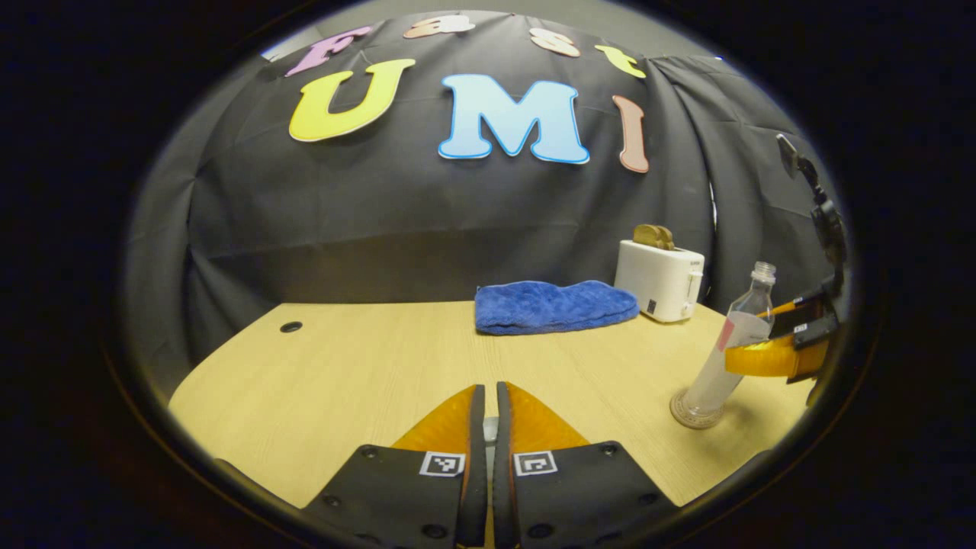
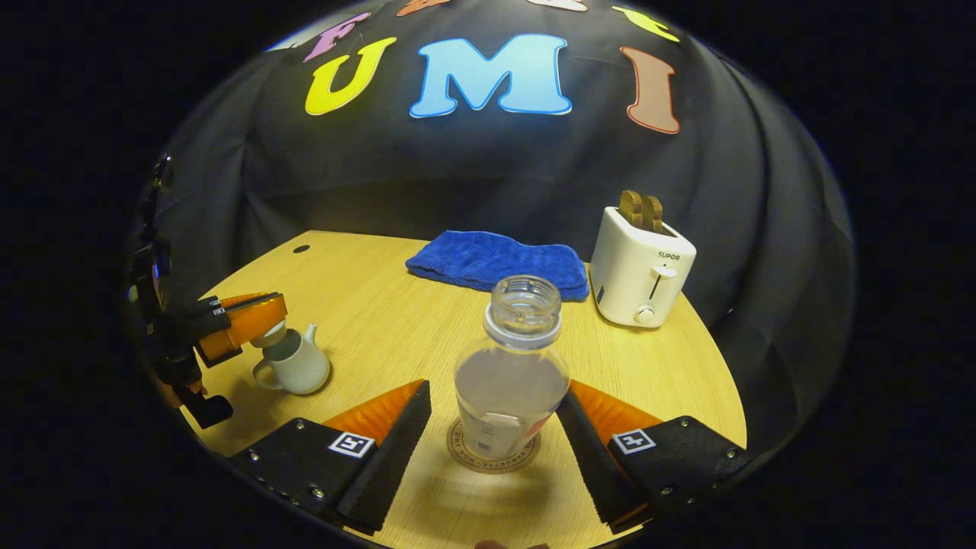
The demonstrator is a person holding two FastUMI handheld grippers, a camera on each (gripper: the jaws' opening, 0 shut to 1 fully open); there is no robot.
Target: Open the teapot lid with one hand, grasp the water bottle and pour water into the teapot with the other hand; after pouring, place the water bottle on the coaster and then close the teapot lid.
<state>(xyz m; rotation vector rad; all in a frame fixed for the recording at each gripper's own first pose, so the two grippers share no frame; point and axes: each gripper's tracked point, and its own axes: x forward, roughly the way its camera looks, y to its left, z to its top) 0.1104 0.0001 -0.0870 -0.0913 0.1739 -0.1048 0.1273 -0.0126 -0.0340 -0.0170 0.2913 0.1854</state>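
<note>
The clear, uncapped water bottle (image 2: 511, 381) stands on the round coaster (image 2: 494, 451). My right gripper (image 2: 496, 390) is open, a finger on each side of the bottle and a gap at the left finger. In the left gripper view the bottle (image 1: 724, 358) rests on the coaster (image 1: 692, 412) with the right gripper (image 1: 762, 351) around it. At the left of the right gripper view, the left gripper (image 2: 255, 316) holds the lid (image 2: 268, 334) just above the open white teapot (image 2: 296, 364). My left gripper (image 1: 489, 412) is shut, with a pale sliver of the lid between its fingers.
A blue towel (image 2: 499, 263) lies at the back of the wooden table (image 2: 396, 305). A white toaster (image 2: 642, 274) with toast in it stands at the back right. A small round hole (image 1: 290, 326) sits in the table's far left.
</note>
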